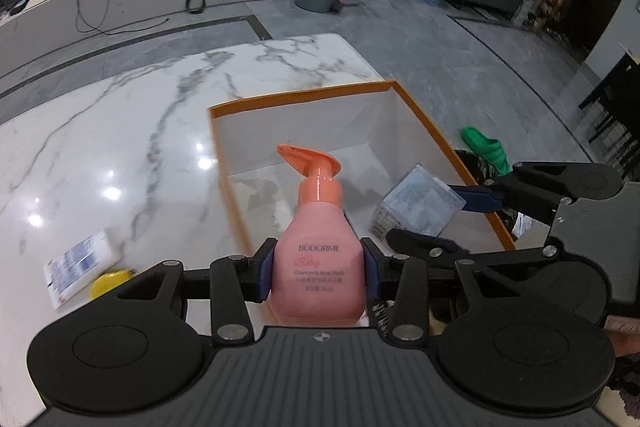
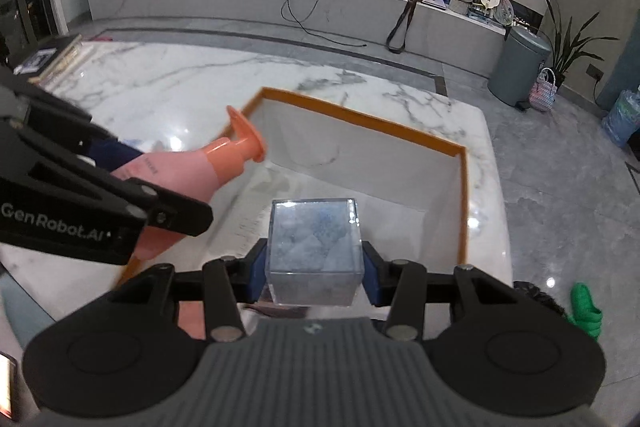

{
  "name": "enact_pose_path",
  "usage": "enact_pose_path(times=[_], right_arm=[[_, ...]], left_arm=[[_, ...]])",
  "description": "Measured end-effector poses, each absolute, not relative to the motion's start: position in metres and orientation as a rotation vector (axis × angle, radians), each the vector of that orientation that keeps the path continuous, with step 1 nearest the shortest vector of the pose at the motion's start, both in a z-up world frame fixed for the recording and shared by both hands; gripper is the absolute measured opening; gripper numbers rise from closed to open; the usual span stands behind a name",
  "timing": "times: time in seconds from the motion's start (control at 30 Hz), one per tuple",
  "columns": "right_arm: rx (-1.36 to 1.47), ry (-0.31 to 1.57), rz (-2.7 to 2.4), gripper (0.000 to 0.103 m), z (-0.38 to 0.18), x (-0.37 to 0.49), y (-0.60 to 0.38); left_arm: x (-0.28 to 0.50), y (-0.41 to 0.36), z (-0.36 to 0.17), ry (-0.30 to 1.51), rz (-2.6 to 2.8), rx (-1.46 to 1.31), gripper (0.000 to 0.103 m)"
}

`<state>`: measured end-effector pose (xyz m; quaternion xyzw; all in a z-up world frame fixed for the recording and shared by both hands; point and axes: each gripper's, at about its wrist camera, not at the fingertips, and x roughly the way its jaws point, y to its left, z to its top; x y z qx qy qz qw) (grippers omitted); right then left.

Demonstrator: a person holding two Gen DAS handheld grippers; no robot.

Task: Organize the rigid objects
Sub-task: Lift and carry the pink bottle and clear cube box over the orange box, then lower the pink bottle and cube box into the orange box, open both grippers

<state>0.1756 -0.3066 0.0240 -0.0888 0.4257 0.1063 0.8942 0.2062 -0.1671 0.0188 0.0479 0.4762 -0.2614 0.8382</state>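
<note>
Marble table; pink bottle between left claw pads.

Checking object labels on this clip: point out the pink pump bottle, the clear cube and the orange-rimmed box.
pink pump bottle [image 1: 318, 267]: left wrist view, label front.
clear cube [image 2: 314, 239]: right wrist view, top face.
orange-rimmed box [image 2: 360, 119]: right wrist view, far rim.

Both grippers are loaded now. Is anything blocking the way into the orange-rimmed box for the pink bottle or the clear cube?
Nothing visible blocks either. The box is open on top and its white floor looks bare. The pink bottle and the clear cube are held close together, so they could bump each other.
</note>
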Motion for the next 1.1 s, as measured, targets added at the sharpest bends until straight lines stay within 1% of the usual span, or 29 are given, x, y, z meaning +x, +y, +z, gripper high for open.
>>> enact_pose_path(times=[0.2,0.53,0.83,0.97,1.1], right_arm=[[-0.261,0.921,0.237,0.047,0.009,0.192,-0.316],[-0.417,0.99,0.341,0.047,-0.018,0.215,-0.316],[-0.469,1.027,0.396,0.047,-0.035,0.246,-0.322],[-0.558,1.051,0.446,0.047,-0.044,0.259,-0.324],[-0.572,1.029,0.508,0.047,-0.045,0.266,-0.323]], left_arm=[[0.223,-0.192,0.004,1.072,-0.565,0.047,0.049],[0.251,-0.213,-0.025,1.167,-0.535,-0.053,0.049],[0.27,-0.217,-0.031,1.124,-0.446,0.043,0.049],[0.276,-0.214,-0.032,1.107,-0.426,0.069,0.049],[0.281,-0.213,-0.033,1.101,-0.425,0.078,0.049]])
